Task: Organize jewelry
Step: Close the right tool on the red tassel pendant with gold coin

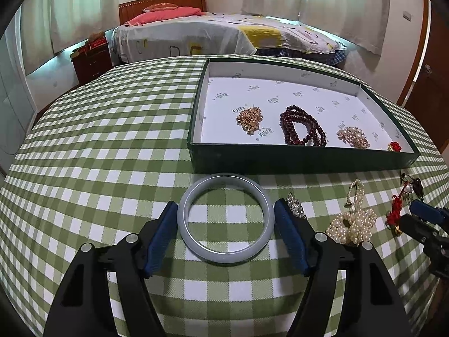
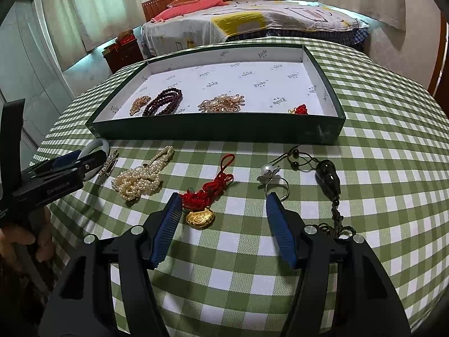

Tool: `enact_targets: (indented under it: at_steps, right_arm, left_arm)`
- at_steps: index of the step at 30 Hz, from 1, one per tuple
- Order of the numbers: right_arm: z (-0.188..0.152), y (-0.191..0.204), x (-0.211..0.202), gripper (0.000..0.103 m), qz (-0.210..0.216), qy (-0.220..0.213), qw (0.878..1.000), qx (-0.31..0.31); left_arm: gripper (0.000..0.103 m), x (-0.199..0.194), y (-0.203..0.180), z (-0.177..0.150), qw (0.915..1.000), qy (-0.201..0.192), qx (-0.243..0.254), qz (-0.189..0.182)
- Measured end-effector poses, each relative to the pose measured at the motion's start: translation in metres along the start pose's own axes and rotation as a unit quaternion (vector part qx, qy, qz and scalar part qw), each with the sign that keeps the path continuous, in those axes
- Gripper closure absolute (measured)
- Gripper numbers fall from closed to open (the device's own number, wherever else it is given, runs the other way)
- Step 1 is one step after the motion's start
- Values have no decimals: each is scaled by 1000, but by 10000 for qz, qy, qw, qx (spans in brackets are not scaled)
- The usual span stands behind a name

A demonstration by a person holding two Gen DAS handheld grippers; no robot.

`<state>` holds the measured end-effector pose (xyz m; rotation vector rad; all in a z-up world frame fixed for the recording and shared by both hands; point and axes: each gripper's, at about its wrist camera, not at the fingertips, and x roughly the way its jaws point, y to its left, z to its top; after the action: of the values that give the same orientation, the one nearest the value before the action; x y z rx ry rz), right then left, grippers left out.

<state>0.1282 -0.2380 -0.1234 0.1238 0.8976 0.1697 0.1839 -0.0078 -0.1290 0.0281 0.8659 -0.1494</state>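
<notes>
Bedroom setting, checked green cloth on the table, green box at its far side already holding four pieces. Left gripper straddles the grey bangle lying flat just before the box, jaws spread with both pads beside its rim and no squeeze visible; right gripper hangs released above the red knot charm with gold pendant, gripping nothing. Judgement: for the bangle, centre the pads across its widest part, close gently so the smooth ring does not slip, then lift clear of the box wall.
</notes>
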Motion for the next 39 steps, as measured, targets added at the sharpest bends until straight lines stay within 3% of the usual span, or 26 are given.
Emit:
enact_targets:
  at_steps: [13, 18, 26, 31, 33, 39]
  right_arm:
    - [3, 4, 2, 42, 2, 0, 10000, -39]
    - [4, 11, 4, 52, 35, -14, 9999, -116]
    - [8, 22, 14, 53, 21, -21, 9995, -299]
    - [7, 23, 15, 69, -157, -55, 9988, -467]
    - [6, 23, 14, 82, -204, -73, 9984, -525]
    - [3, 21, 12, 88, -149, -130, 9985, -516]
  left_arm:
    - [35, -13, 10, -12, 9999, 6, -25, 142]
    - [35, -14, 12, -12, 9998, 10, -66, 164]
    - [35, -13, 12, -13, 9998, 11, -60, 169]
    - [35, -14, 12, -13, 9998, 5, -54, 175]
    - [35, -14, 12, -13, 9998, -2, -49, 179]
    - [35, -14, 12, -14, 9998, -14, -41, 187]
